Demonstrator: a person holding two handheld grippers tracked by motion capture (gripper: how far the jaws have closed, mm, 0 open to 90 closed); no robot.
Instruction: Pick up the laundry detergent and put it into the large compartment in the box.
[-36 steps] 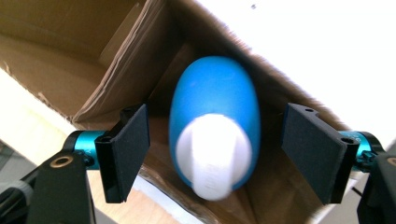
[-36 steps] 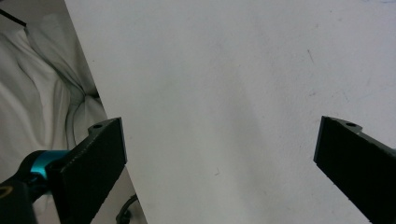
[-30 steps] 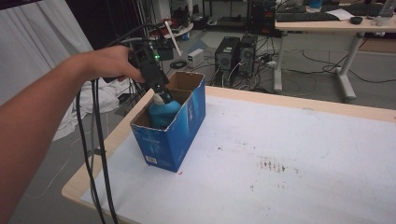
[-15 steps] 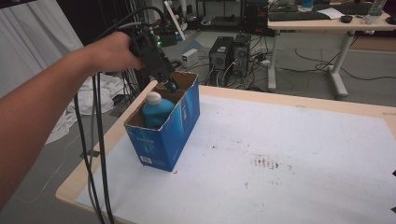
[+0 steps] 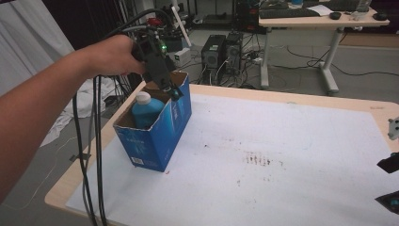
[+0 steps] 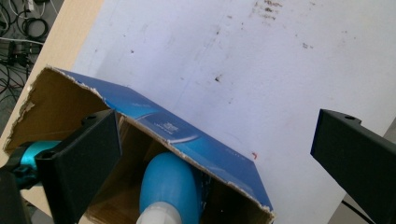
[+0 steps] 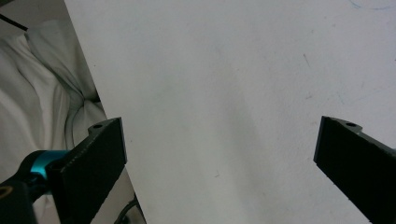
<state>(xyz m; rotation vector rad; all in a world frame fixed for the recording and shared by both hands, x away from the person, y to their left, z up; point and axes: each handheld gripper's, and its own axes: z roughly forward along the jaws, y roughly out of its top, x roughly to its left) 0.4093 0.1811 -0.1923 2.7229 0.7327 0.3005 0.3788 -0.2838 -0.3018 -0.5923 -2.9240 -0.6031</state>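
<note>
A blue cardboard box (image 5: 162, 136) with its top torn open stands on the table's left side. Inside it a blue bottle (image 5: 145, 112) with a white cap stands upright. My left gripper (image 5: 172, 90) hangs just above the box's far rim, open, holding nothing. In the left gripper view its jaws (image 6: 217, 122) stand wide apart, straddling the box wall (image 6: 187, 137), with the bottle (image 6: 169, 182) below. My right gripper (image 5: 389, 181) is open at the table's right edge. Its own view has the gripper (image 7: 219, 123) over bare white sheet.
A white sheet (image 5: 263, 155) with dark smudges covers the wooden table (image 5: 291, 96). White cloth (image 7: 42, 93) lies beyond the table edge in the right gripper view. Black cables (image 5: 89, 155) hang from my left hand. Desks and computer towers (image 5: 221, 52) stand behind.
My left gripper has risen out of the box, leaving the blue bottle standing inside, and now sits over the far rim. The right gripper's jaws have come in at the right edge.
</note>
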